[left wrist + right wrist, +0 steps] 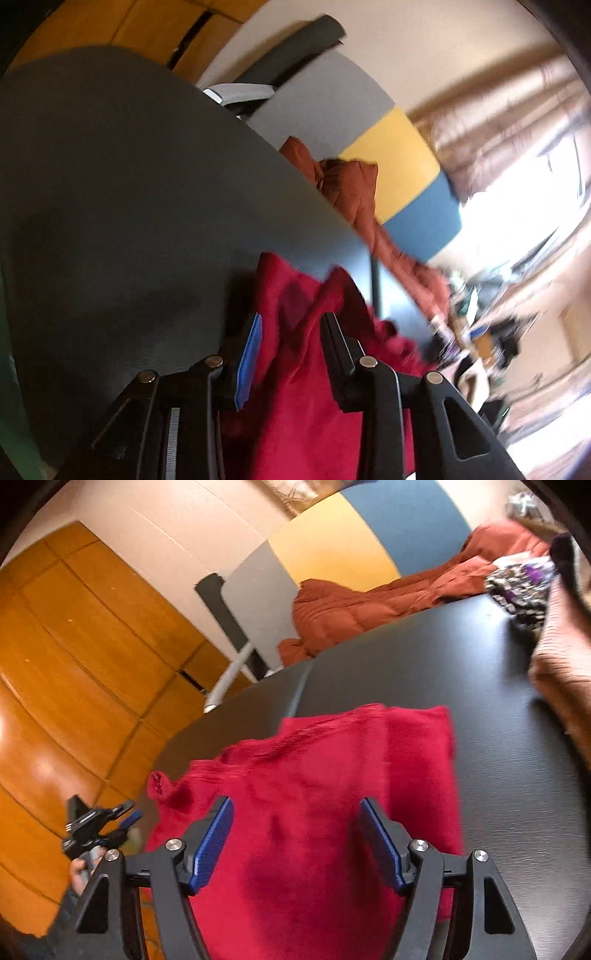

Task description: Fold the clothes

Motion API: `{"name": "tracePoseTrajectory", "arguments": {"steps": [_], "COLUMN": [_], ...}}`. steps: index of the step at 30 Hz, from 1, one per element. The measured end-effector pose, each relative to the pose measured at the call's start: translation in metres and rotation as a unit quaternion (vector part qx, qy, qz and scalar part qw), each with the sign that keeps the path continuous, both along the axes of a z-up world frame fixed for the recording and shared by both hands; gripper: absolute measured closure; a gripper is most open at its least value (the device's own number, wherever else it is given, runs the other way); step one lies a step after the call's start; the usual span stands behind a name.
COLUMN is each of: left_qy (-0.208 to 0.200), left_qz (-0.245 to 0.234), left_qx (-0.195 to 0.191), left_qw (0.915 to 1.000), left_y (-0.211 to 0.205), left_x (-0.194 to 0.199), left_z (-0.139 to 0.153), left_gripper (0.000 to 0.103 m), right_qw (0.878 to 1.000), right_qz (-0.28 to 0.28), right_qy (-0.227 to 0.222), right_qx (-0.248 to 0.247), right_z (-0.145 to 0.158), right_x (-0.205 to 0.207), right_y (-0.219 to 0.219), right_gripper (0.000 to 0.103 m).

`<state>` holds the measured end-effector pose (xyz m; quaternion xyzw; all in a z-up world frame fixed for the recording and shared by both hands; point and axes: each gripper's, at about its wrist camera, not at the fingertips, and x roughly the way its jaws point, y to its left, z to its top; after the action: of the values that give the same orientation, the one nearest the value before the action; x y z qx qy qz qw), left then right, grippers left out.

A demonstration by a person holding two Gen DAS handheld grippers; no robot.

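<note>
Bright daylight pours in from a window (517,206) on the right of the left wrist view, so white that nothing shows inside it. Things near it are smeared and blurry. Both pictures bend round at the edges, with black corners. The dark flat tabletop (461,672) has a soft shine. The shiny orange wooden wall panels (74,657) show a pale glare spot. The soft red cloth (332,775) looks slightly fuzzy.

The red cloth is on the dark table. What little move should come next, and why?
Probably shut the right hand-held gripper on the red cloth. Its jaws stand open with the cloth spread between them on the dark table, so it holds nothing yet. The left hand-held gripper has cloth bunched between its jaws, though whether it grips is unclear. A fold needs both.
</note>
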<state>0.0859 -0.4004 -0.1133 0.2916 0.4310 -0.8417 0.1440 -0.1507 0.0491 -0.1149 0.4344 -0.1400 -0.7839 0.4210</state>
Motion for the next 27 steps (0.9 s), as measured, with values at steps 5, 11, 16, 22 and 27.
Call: {"name": "tracePoseTrajectory", "arguments": {"steps": [5, 11, 16, 22, 27], "left_qy": [-0.029, -0.072, -0.094, -0.085, -0.047], "left_qz": [-0.062, -0.117, -0.136, -0.138, -0.110], "left_qx": [-0.053, -0.097, -0.094, -0.105, -0.122], "left_qw": [0.9962, 0.9857, 0.9817, 0.9812, 0.9853], "left_y": [0.015, 0.022, 0.021, 0.027, 0.033], "left_x": [-0.020, -0.071, -0.098, -0.099, -0.075], "left_z": [0.001, -0.009, -0.023, -0.025, -0.007], "left_gripper": [0.060, 0.059, 0.059, 0.095, 0.097], "right_qw": [1.000, 0.998, 0.997, 0.995, 0.992], "right_qz": [-0.017, -0.026, -0.016, 0.001, 0.002], "right_qy": [-0.001, -0.002, -0.005, 0.006, 0.047], "right_qx": [0.022, 0.056, 0.076, 0.098, 0.119], "right_z": [-0.003, -0.009, -0.017, -0.021, -0.011], "right_x": [-0.023, -0.050, -0.060, -0.060, -0.046], "right_y": [-0.004, -0.016, -0.027, -0.038, -0.038], "right_gripper": [0.032, 0.038, 0.048, 0.076, 0.091]}}
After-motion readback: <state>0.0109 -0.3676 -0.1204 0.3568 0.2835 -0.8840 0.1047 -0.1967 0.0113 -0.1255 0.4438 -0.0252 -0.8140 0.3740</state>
